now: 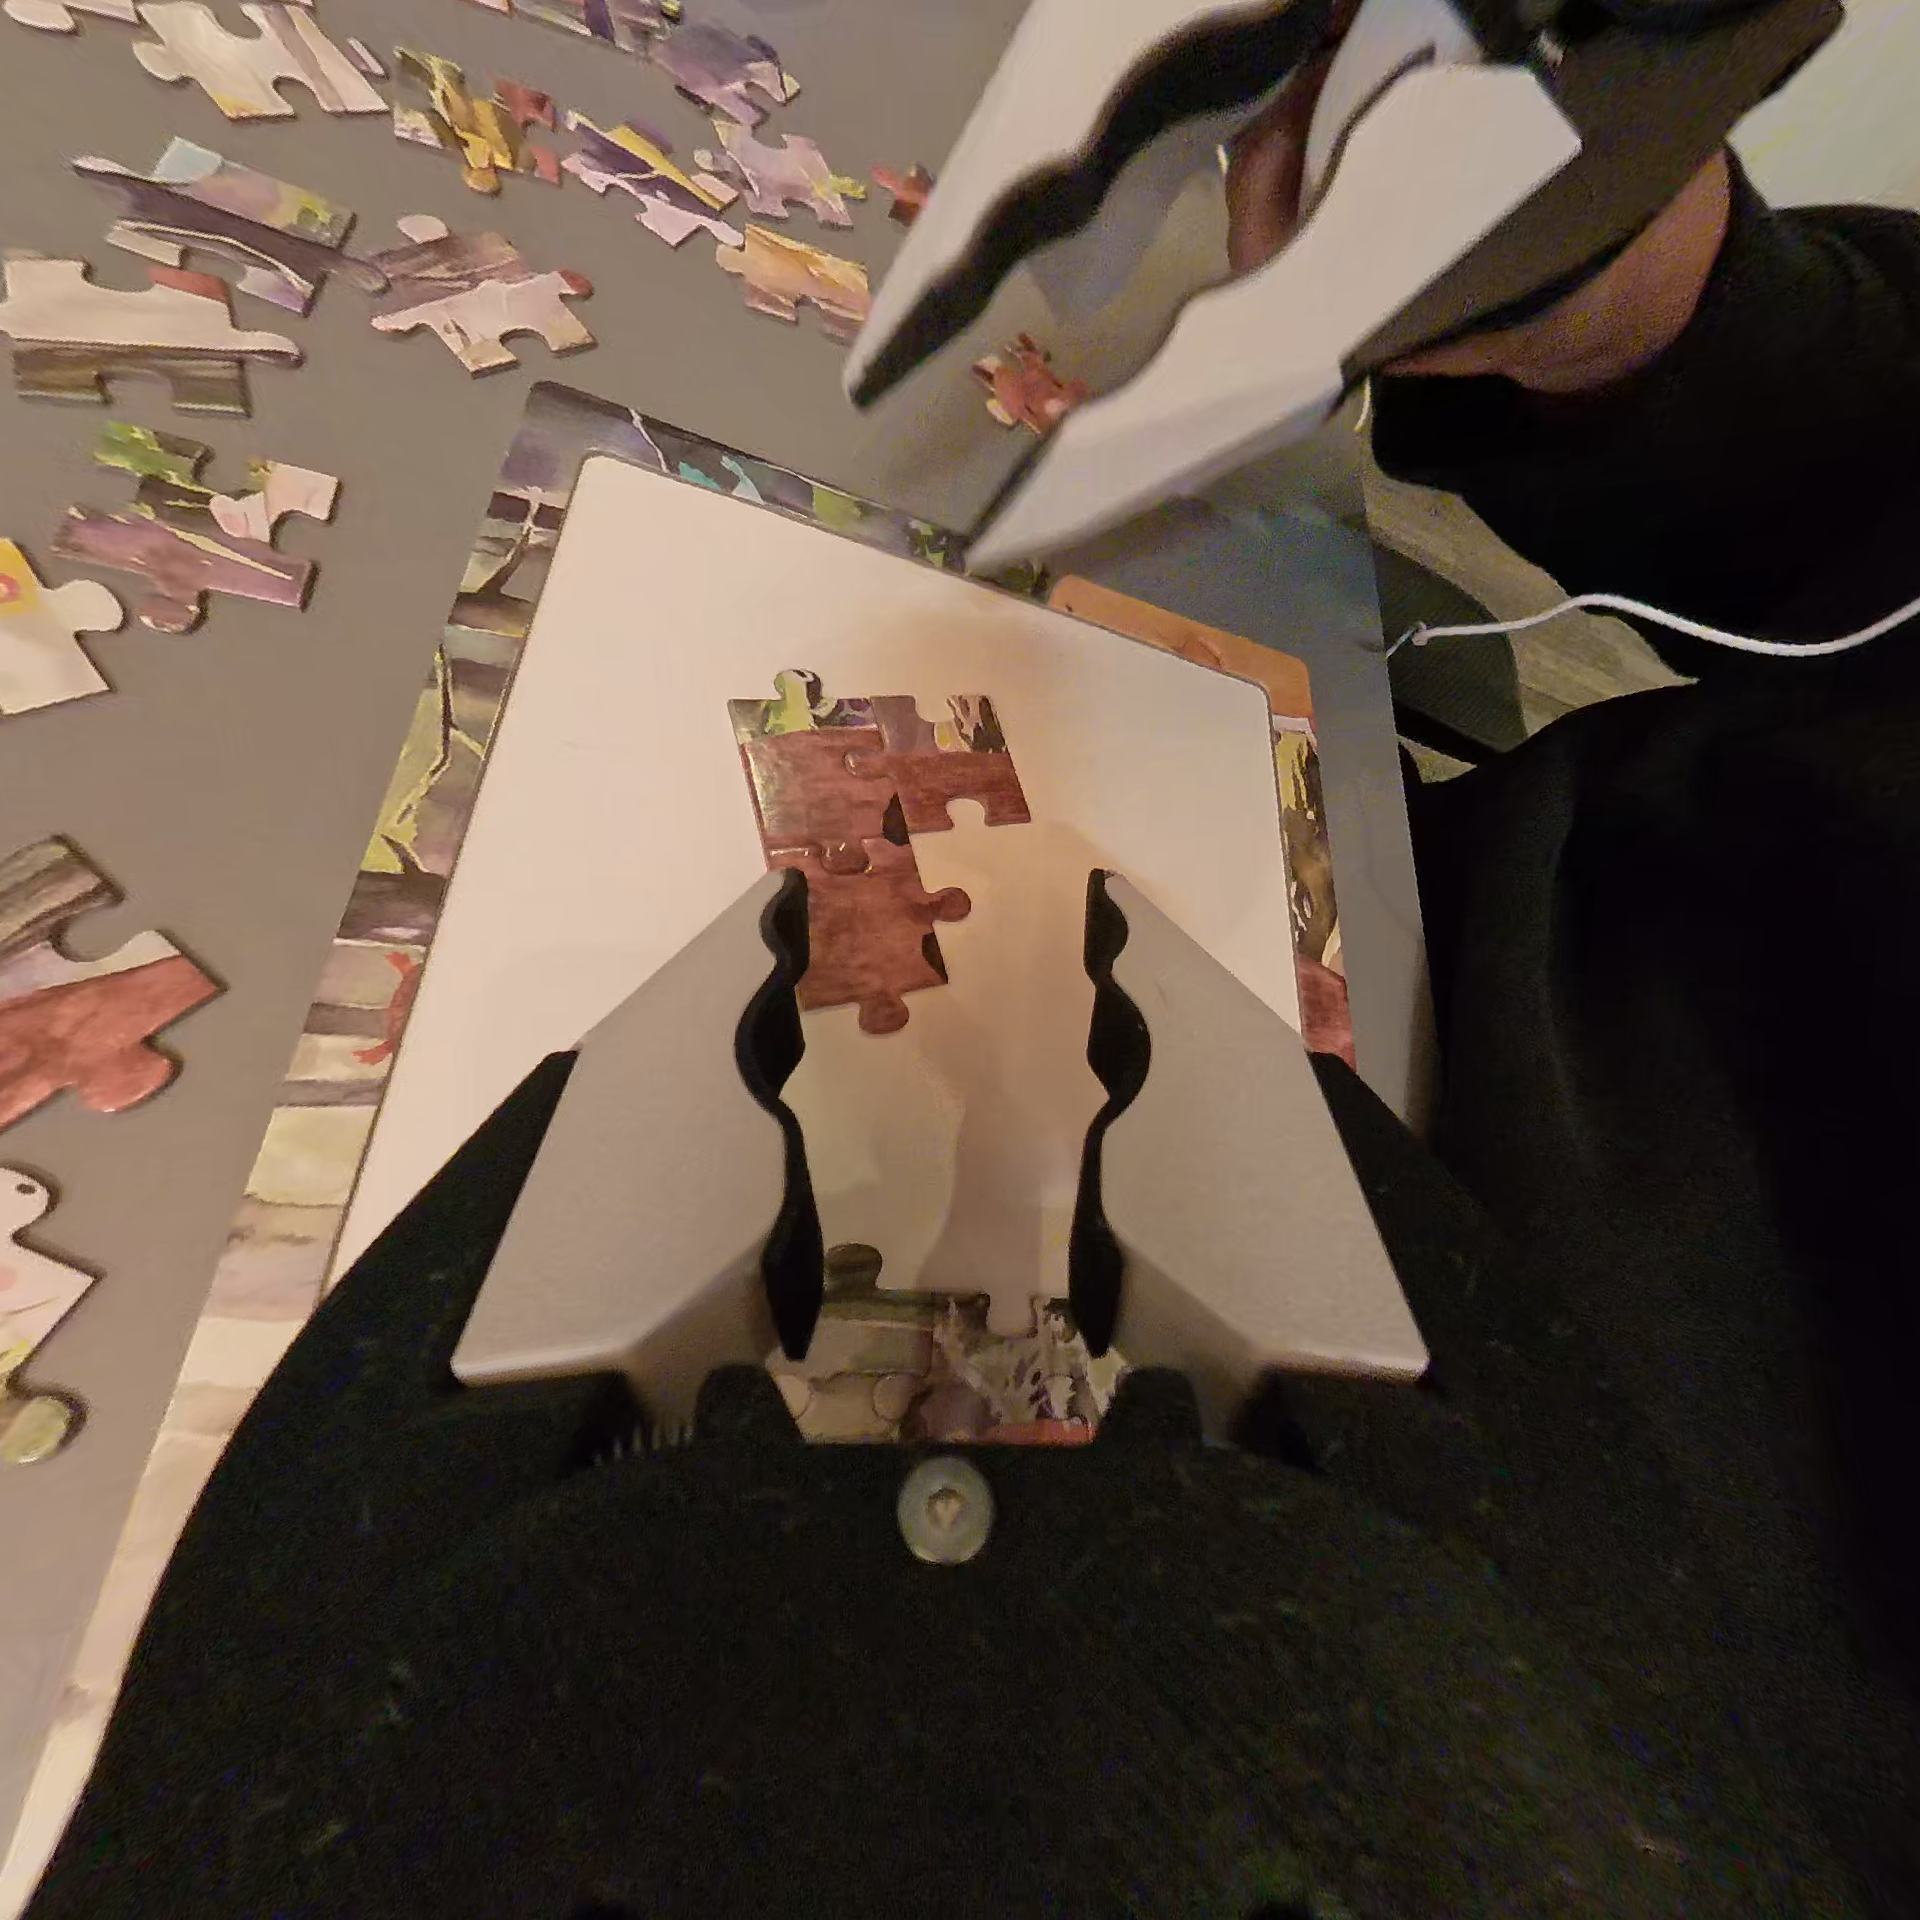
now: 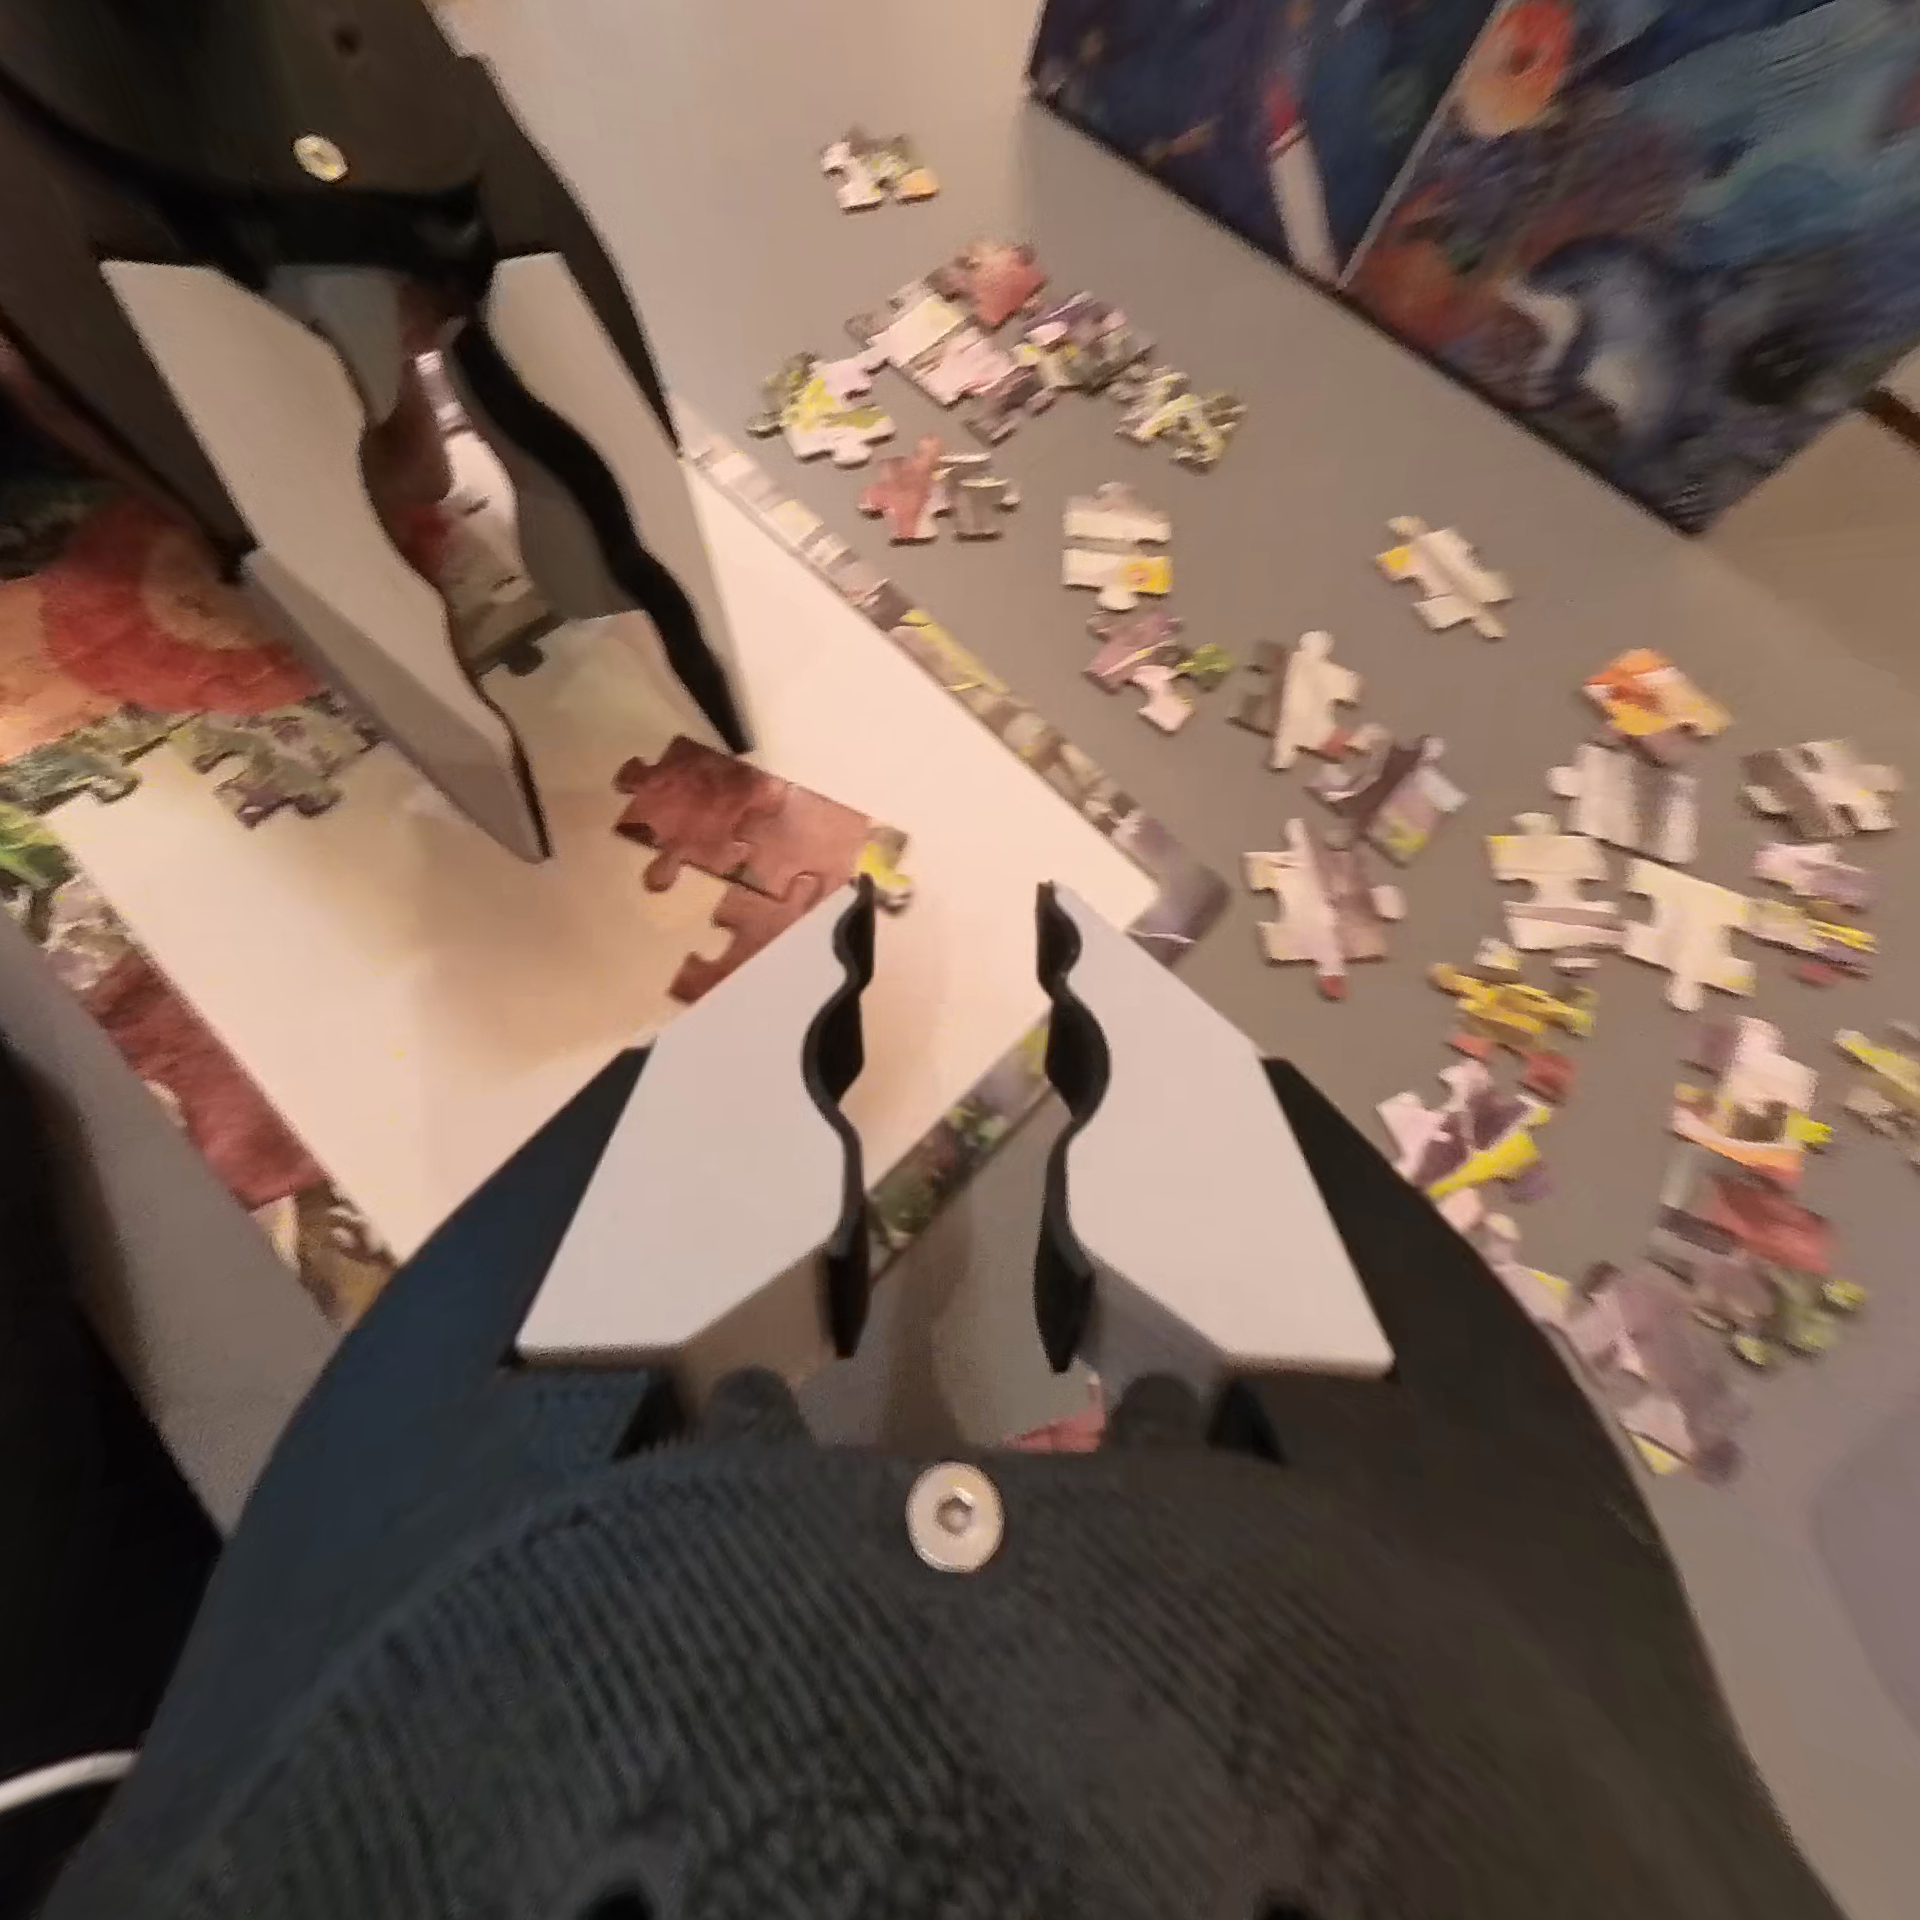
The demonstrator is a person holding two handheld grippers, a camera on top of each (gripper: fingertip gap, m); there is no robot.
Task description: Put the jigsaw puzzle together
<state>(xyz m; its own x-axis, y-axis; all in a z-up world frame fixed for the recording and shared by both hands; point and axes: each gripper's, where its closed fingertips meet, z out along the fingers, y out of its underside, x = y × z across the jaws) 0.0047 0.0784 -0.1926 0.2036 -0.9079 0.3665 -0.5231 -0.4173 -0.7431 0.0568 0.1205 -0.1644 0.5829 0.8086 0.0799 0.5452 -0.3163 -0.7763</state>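
Our left gripper [image 1: 945, 883] fingers spread, empty, its left tip over the joined brown pieces [image 1: 873, 831] lying on the white puzzle board [image 1: 644, 644]. Our right gripper [image 2: 951, 894] also parted, holding nothing, hovering at the cluster's far end. Assembled border strip [image 2: 997, 707] frames the board. Loose pieces [image 2: 1621, 894] scattered on the grey table [image 2: 1299, 343]; a colourful box [image 2: 1558, 208] beyond.

You've got a small brown cluster [image 1: 873, 831] joined flat on the white board [image 1: 644, 727]; loose pieces [image 2: 1455, 831] scattered on the worktop.
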